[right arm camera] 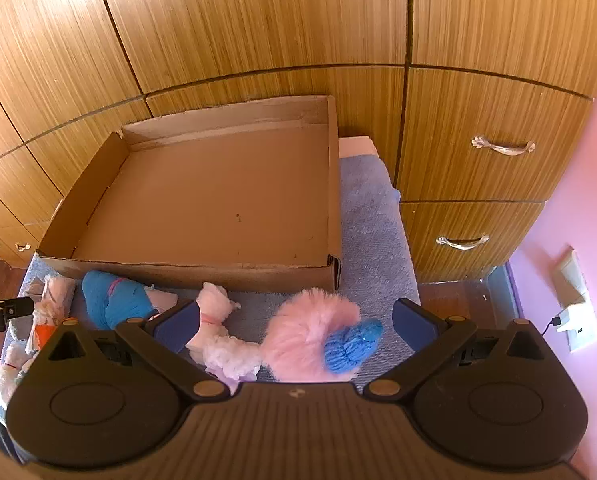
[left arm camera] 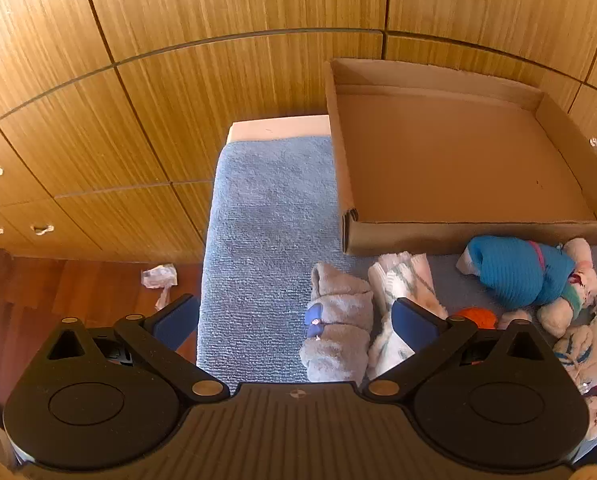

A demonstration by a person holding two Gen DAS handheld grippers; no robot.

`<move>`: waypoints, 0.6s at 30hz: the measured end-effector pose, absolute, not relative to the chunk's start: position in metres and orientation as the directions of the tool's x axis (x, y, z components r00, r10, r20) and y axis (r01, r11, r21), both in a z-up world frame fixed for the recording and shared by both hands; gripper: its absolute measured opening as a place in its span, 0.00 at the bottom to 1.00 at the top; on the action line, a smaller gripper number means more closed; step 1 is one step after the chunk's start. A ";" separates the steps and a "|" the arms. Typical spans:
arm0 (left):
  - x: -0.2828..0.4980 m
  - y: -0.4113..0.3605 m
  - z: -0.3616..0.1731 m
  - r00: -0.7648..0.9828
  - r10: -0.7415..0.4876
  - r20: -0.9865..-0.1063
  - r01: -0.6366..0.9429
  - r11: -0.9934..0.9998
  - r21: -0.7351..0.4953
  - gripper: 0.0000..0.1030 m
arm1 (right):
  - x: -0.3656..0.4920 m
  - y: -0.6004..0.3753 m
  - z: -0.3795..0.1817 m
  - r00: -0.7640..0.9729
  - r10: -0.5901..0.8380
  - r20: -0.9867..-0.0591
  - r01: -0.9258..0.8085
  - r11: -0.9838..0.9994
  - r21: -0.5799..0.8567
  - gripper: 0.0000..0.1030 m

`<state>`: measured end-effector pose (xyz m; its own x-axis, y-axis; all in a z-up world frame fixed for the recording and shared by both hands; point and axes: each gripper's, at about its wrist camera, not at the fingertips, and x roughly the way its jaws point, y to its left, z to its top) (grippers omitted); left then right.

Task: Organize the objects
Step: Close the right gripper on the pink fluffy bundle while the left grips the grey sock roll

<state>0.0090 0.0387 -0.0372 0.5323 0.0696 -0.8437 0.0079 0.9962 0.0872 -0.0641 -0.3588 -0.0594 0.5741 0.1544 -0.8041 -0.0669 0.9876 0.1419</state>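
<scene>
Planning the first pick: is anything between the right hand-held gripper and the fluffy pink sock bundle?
Nothing visible. The right hand-held gripper hangs open just above the fluffy pink sock bundle, which lies between the fingers.

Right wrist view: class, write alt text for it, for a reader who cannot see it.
An open two-finger tool hovers over a fluffy pink sock bundle with a blue knitted tip, lying on a blue towel. Behind it sits an empty shallow cardboard box; more rolled socks, one bright blue, line its front edge. Wooden cabinets fill the background.
</scene>
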 end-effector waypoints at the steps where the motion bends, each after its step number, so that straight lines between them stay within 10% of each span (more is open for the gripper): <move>1: 0.009 0.038 -0.038 0.532 0.069 -0.844 0.009 0.996 0.088 1.00 | -0.064 -0.358 -0.060 0.572 0.155 -0.805 -0.069 0.988 0.141 0.99; 18: 0.006 0.040 -0.045 0.530 0.074 -0.845 0.005 0.996 0.091 1.00 | -0.065 -0.355 -0.065 0.564 0.152 -0.812 -0.070 0.988 0.137 0.99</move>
